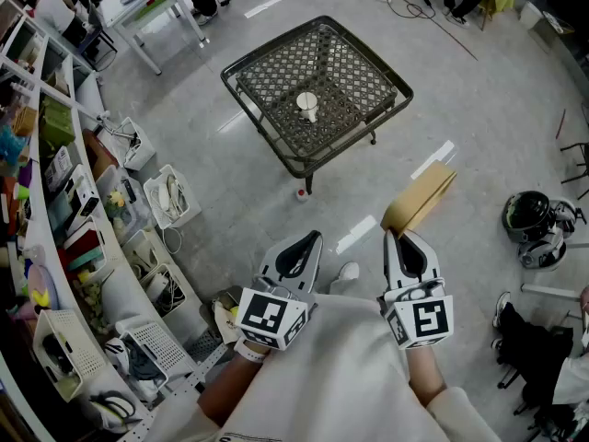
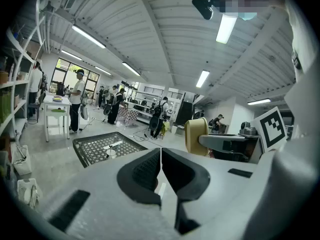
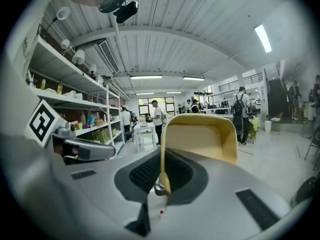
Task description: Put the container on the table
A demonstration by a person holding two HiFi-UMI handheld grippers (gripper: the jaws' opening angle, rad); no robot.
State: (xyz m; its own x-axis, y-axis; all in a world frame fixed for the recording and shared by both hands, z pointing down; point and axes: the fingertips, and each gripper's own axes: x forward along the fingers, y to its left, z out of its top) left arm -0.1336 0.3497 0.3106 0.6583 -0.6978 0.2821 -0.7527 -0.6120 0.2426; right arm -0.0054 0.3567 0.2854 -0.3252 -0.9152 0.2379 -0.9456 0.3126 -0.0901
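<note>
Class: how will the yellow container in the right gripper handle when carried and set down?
Probably light and stiff: the right gripper holds the container by one thin wall, with no sag. Pinched at the rim only, it may swing. The open mesh of the table might let it wobble.

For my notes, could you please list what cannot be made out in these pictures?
White thing on the table: too small, head view.
Red speck on the floor: too small, head view.
Container where the right tongs grip it: covered by them, head view.
</note>
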